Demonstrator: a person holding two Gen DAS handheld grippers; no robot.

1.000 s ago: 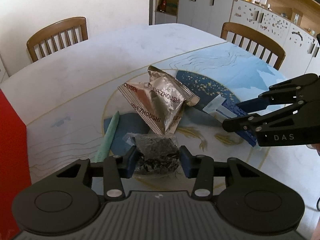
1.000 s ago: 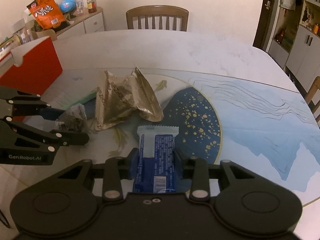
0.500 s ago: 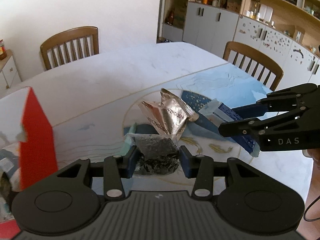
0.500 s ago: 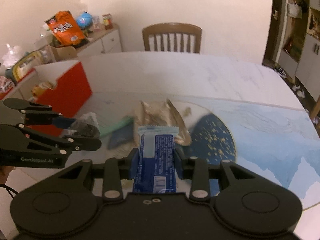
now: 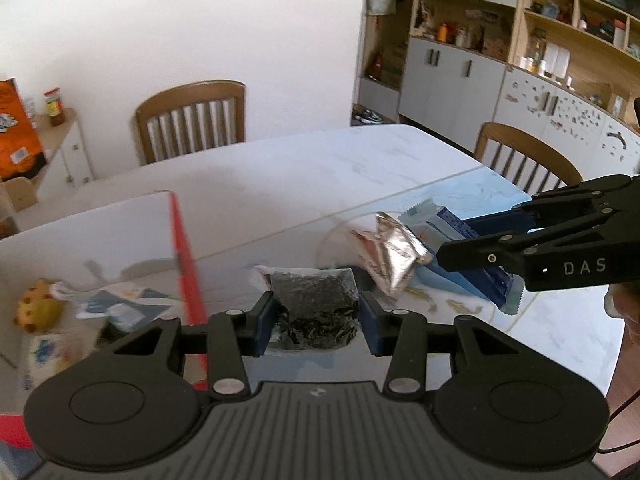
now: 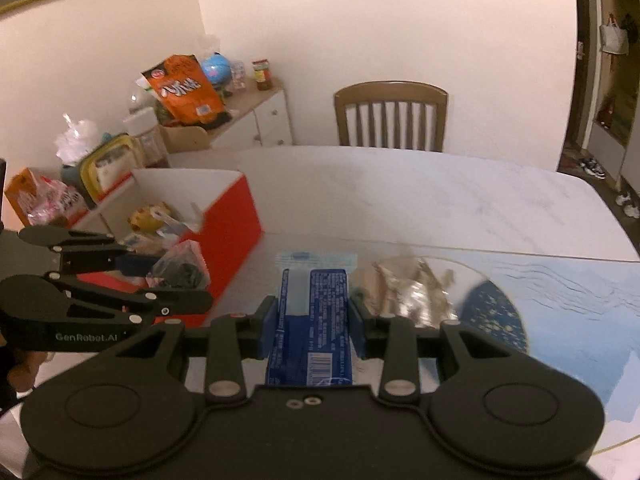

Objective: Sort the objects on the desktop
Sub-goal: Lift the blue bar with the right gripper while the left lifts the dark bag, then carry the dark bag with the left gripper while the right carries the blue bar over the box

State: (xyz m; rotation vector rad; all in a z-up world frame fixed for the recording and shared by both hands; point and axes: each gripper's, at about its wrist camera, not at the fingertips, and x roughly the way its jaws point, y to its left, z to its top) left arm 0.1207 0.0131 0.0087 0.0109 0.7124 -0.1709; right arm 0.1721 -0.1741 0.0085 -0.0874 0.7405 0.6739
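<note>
My left gripper [image 5: 316, 320] is shut on a clear bag of dark dried bits [image 5: 314, 304], held above the table by the red box's [image 5: 186, 268] near wall. It also shows in the right wrist view [image 6: 180, 272]. My right gripper [image 6: 312, 320] is shut on a blue and white snack packet [image 6: 312, 320], lifted off the table; it shows at right in the left wrist view [image 5: 472, 276]. A crumpled gold foil packet [image 5: 394, 256] lies on the table between them.
The red box with white inner walls [image 6: 228, 220] holds a yellow toy [image 5: 38, 308] and several small packets. Wooden chairs [image 6: 390, 116] stand at the far side. A cluttered sideboard [image 6: 224, 120] stands beyond the box.
Both grippers have lifted and swung left toward the red box, each still gripping its packet. The box's inside has come into view. The foil packet stays on the table.
</note>
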